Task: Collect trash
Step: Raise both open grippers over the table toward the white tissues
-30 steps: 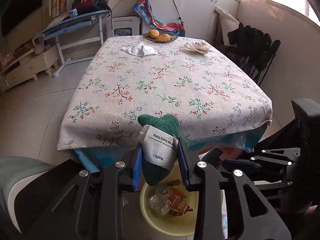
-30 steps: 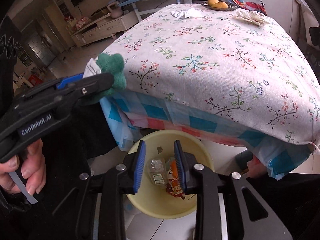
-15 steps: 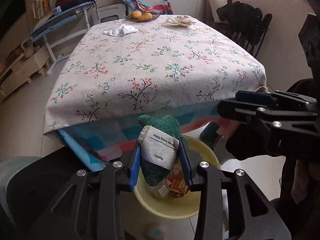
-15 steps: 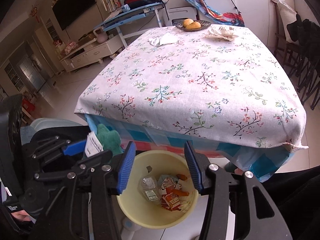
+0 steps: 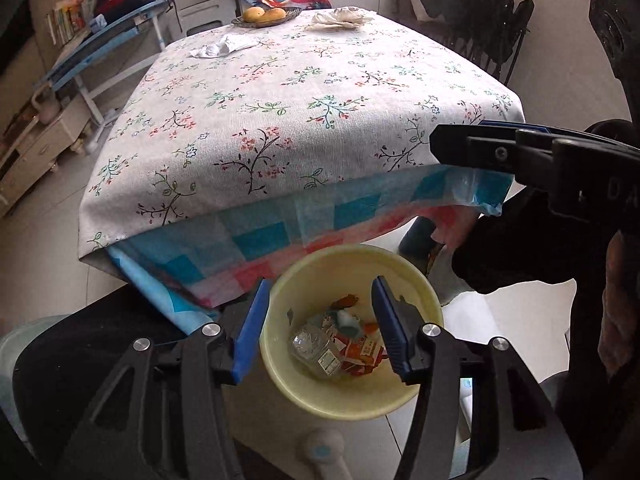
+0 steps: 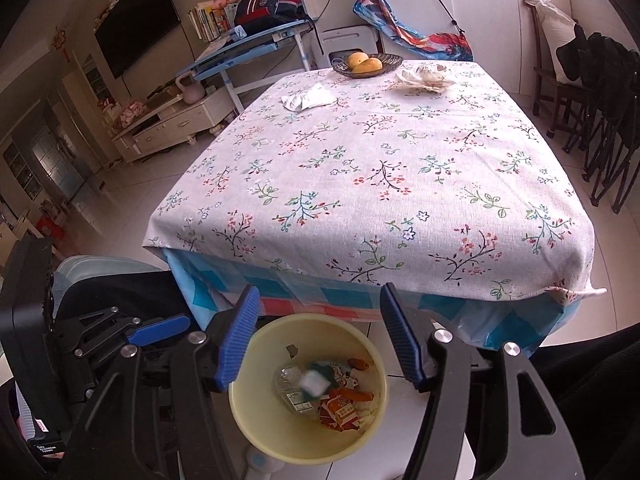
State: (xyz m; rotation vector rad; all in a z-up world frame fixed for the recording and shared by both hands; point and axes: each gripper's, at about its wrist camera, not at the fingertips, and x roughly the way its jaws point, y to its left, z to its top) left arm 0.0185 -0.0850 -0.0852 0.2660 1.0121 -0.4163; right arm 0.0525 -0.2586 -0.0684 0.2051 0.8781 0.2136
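My left gripper [image 5: 320, 312] hangs over the yellow bin [image 5: 352, 254], its jaws opening with nothing between them. The green plush toy with its white tag [image 6: 316, 384] lies blurred in the bin among wrappers and a clear plastic bottle [image 5: 316, 350]. My right gripper [image 6: 320, 320] is also above the bin [image 6: 256, 432], jaws opening and empty. On the far part of the flowered table [image 6: 380, 184] lie a crumpled white tissue [image 6: 308, 98] and a crumpled paper wad [image 6: 422, 78].
A dish of yellow fruit [image 6: 366, 62] stands at the table's far edge. Dark folding chairs [image 6: 600, 120] line the right side. A blue desk [image 6: 248, 44] and a low cabinet [image 6: 172, 124] stand to the left. A black seat [image 5: 80, 340] is by the bin.
The left gripper's jaws spread and the green toy left them and dropped into the bin. The right gripper's jaws widened too, and it drew back and up from the bin.
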